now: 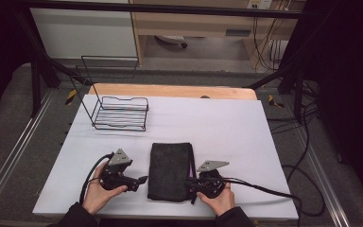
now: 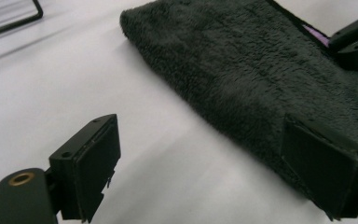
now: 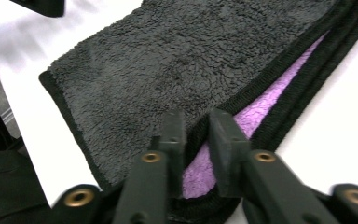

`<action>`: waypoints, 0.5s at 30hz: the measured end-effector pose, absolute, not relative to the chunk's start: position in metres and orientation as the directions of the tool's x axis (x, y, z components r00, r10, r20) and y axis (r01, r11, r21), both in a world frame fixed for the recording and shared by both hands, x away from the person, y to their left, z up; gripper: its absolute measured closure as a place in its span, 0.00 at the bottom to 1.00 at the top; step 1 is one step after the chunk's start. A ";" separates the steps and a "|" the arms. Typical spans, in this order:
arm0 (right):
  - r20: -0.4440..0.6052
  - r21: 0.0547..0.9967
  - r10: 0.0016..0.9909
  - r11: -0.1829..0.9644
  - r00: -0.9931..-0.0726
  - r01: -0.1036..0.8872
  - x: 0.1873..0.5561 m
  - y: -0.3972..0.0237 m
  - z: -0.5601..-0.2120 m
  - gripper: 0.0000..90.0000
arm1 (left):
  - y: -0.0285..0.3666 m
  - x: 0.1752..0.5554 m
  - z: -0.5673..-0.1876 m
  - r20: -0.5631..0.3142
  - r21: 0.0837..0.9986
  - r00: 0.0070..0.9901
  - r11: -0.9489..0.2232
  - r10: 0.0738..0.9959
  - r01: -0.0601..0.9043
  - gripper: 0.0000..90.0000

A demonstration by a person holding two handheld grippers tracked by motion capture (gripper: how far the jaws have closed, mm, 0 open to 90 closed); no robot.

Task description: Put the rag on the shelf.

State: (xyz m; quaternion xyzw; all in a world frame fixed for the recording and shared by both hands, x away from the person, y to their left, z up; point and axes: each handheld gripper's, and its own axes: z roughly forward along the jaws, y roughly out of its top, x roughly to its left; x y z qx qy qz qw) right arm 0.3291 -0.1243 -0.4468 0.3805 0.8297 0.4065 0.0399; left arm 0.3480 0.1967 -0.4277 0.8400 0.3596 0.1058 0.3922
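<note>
A folded black fleece towel [image 1: 170, 170] lies at the front middle of the white table [image 1: 227, 127]. Its purple inner side [image 3: 261, 105] peeks out along the right edge. My right gripper [image 1: 191, 185] sits at the towel's near right corner, and in the right gripper view [image 3: 196, 135] its jaws stand close together, pinching the black hem of the top layer. My left gripper [image 1: 139, 182] lies just left of the towel, pointing at it. In the left gripper view [image 2: 209, 163] it is open wide, one pad over bare table and the other at the edge of the towel [image 2: 242, 70].
A black wire rack [image 1: 121, 113] stands at the back left of the table. A wooden board edge [image 1: 170, 90] runs along the far side. Cables [image 1: 264, 189] trail from the right gripper to the floor. A person's hands hold both grippers at the near edge.
</note>
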 end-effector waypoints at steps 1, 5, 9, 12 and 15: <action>0.250 0.704 0.661 0.378 -0.708 0.601 0.329 -0.124 -0.447 0.94 | 0.198 0.348 -0.428 -0.107 0.735 0.717 -0.431 0.689 0.524 0.14; 0.268 0.710 0.654 0.363 -0.708 0.604 0.329 -0.126 -0.441 0.99 | 0.199 0.346 -0.427 -0.107 0.742 0.712 -0.421 0.694 0.522 0.15; 0.267 0.718 0.660 0.350 -0.702 0.601 0.328 -0.130 -0.434 0.99 | 0.200 0.346 -0.428 -0.110 0.743 0.709 -0.416 0.696 0.524 0.16; 0.255 0.725 0.672 0.343 -0.696 0.597 0.329 -0.133 -0.429 1.00 | 0.200 0.346 -0.428 -0.117 0.744 0.709 -0.411 0.696 0.527 0.16; 0.213 0.730 0.694 0.355 -0.688 0.584 0.328 -0.139 -0.423 0.99 | 0.197 0.344 -0.427 -0.140 0.748 0.712 -0.398 0.688 0.531 0.16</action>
